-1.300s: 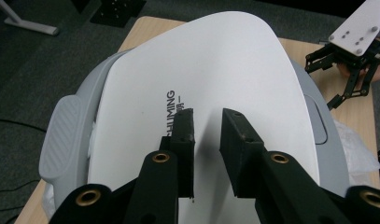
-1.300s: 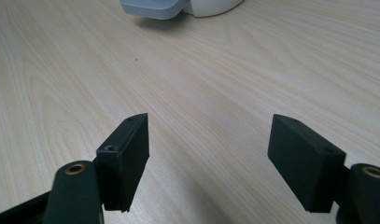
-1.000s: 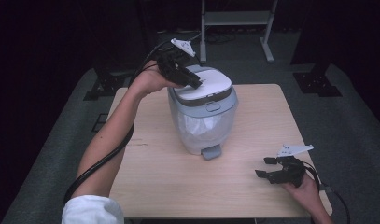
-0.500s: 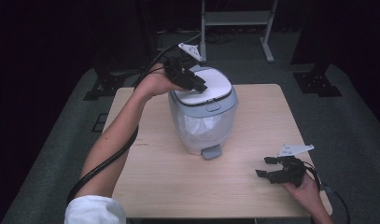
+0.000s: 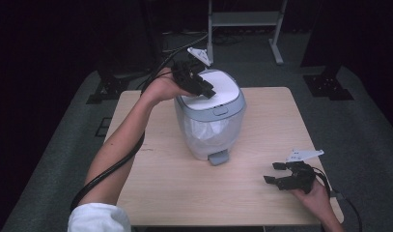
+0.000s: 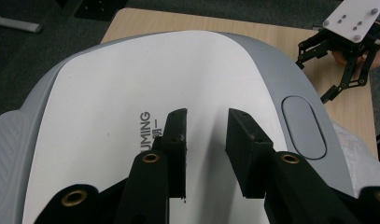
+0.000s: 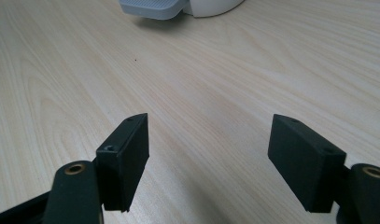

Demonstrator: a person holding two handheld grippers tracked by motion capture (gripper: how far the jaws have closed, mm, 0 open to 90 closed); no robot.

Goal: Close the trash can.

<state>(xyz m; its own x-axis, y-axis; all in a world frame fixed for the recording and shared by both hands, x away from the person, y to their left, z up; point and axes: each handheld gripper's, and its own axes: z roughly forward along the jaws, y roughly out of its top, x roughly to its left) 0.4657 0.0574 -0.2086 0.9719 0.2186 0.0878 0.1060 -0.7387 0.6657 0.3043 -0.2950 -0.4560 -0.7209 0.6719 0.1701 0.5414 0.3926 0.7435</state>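
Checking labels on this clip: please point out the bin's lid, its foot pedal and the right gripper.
bin lid (image 5: 222, 89), high view, on its white top panel.
foot pedal (image 5: 217, 157), high view, on the grey tab at the base.
right gripper (image 5: 275, 172), high view, midway between its fingertips.

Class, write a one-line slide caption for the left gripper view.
Left gripper, part open and empty, over the bin's white lid.

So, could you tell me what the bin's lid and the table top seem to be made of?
The bin's lid looks like moulded plastic: a smooth, matt white panel in a grey surround, with printed lettering and rounded corners. The table top looks like pale wood or a wood-look laminate: fine grain lines run across it with a low sheen. Which of the two it is, the look leaves open.
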